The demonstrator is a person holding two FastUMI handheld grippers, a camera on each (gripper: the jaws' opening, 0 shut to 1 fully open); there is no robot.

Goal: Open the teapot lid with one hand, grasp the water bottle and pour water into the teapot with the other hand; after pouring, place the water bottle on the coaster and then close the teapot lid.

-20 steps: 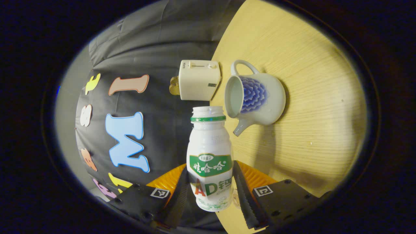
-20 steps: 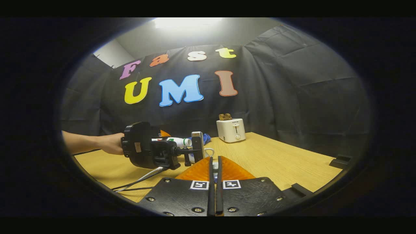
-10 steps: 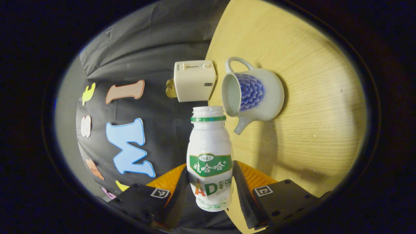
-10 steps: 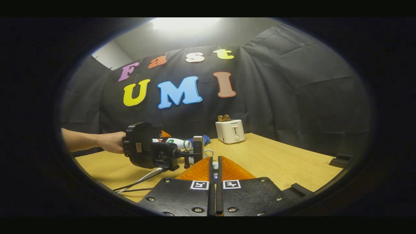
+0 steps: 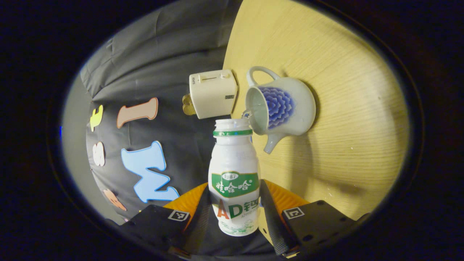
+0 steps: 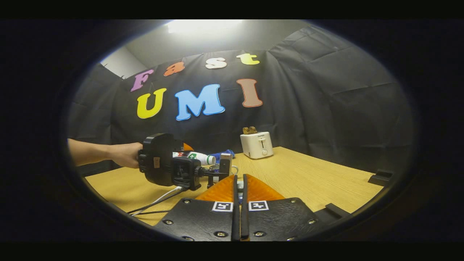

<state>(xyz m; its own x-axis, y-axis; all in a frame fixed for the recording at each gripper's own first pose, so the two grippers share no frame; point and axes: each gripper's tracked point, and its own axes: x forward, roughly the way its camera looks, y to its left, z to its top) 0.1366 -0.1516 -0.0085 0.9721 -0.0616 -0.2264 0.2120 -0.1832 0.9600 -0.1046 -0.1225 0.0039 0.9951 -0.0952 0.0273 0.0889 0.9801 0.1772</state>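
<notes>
In the left gripper view my left gripper point(image 5: 235, 185) is shut on a white water bottle point(image 5: 235, 170) with a green label and no cap. The bottle lies tilted on its side, its mouth at the rim of the lidless white teapot point(image 5: 286, 108) with a blue flower pattern. A thin trickle of water point(image 5: 246, 114) runs from the mouth into the pot. In the right gripper view my right gripper point(image 6: 239, 181) is held off to the side, fingers almost together on a small pale piece, the teapot lid point(image 6: 239, 186), mostly hidden. There a hand point(image 6: 123, 155) holds the left gripper point(image 6: 170, 168) and bottle point(image 6: 197, 157).
A cream toaster point(image 5: 212, 93) with bread in it stands at the back of the wooden table point(image 5: 344, 108), close behind the teapot. In the right gripper view the toaster point(image 6: 256, 144) is at mid-table, cables point(image 6: 156, 203) trail from the left gripper, and black blocks point(image 6: 377, 179) sit at the right edge.
The left gripper has tipped the bottle further and brought its mouth to the teapot's rim, where water now trickles. The right gripper has stayed almost still.
</notes>
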